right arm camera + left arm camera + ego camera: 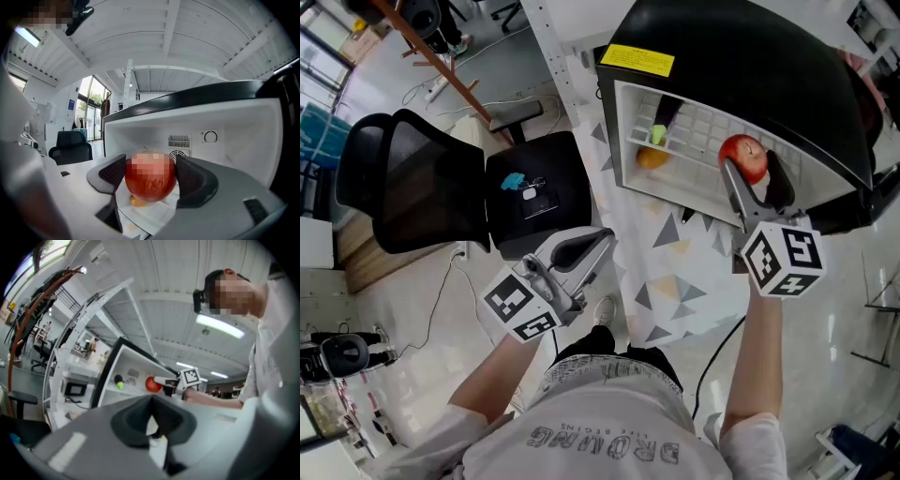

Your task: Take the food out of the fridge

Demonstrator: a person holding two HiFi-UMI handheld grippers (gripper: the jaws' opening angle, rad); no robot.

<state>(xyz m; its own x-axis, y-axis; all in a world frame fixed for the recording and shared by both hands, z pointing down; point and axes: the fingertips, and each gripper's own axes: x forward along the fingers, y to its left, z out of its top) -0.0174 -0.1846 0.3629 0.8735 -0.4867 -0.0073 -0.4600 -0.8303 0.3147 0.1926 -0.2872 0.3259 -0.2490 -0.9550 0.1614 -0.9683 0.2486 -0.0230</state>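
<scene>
The right gripper point(752, 183) is clamping a red apple point(150, 183) at the fridge point(750, 56) mouth; only its view is showing the rear dial point(210, 136). The left gripper point(151, 401) is hovering, jaws together.

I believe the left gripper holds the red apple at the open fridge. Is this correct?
No. The right gripper holds the red apple at the open fridge, as the right gripper view shows; the left gripper is shut and empty.

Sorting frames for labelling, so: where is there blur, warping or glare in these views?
Head view: sharp, evenly lit, edges bent. Left gripper view: fisheye, dark corners, the near left claw soft, ceiling lamp blown out. Right gripper view: fisheye, apple crisp where not masked.
</scene>
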